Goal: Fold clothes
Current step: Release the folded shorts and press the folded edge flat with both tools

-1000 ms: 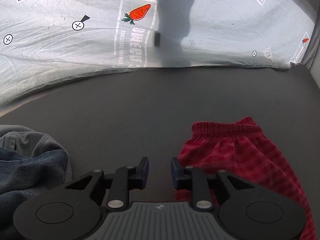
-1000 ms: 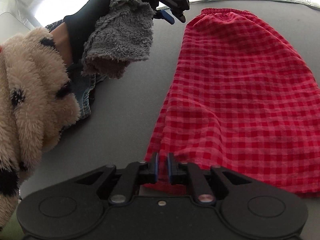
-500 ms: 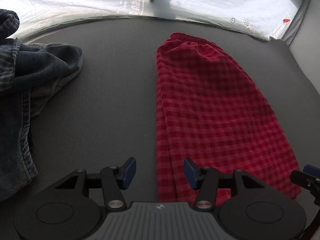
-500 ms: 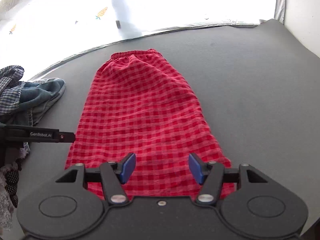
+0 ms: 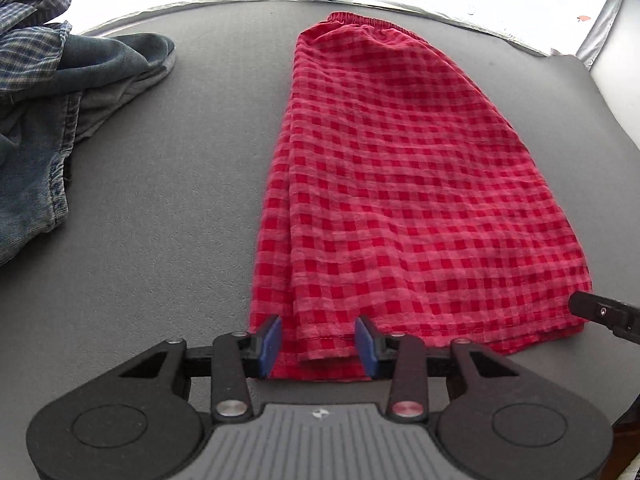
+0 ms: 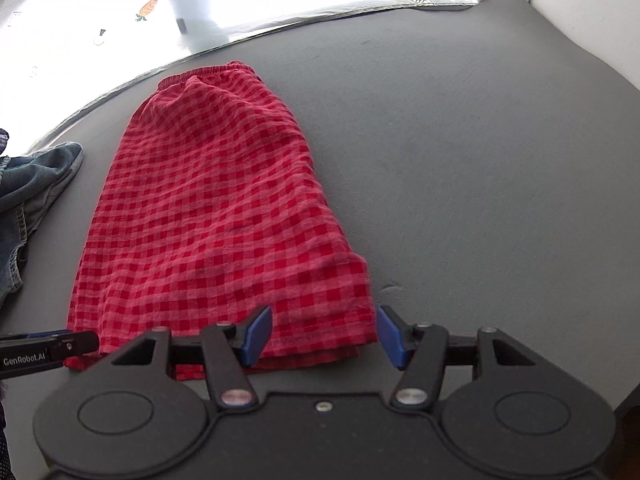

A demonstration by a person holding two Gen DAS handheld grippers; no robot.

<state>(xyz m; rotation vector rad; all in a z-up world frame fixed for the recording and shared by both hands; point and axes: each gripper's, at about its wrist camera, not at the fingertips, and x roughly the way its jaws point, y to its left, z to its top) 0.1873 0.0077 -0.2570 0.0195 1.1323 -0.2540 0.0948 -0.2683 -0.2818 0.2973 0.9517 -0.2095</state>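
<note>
A red checked garment [image 5: 400,168] lies flat on the grey mat [image 5: 160,200], elastic waistband at the far end, hem nearest me. My left gripper [image 5: 318,340] hovers at the hem's near left corner. Its jaws are closing, with the layered hem edge between the blue pads, which do not press on it. My right gripper [image 6: 324,336] stands open over the near right corner of the same garment [image 6: 216,200], hem cloth between its pads. One finger of each gripper shows in the other's view: the right one's finger [image 5: 604,314] and the left one's finger [image 6: 48,354].
A heap of denim and blue plaid clothes [image 5: 36,112] sits on the mat's left side, its edge a hand's width from the garment [image 6: 28,184]. A white printed sheet [image 6: 120,20] lies beyond the far edge. Bare mat [image 6: 480,160] stretches right of the garment.
My left gripper drew back from the waistband to the near hem, and its jaws widened, then narrowed. My right gripper let go of the hem's left part, opened, and shifted to the right corner.
</note>
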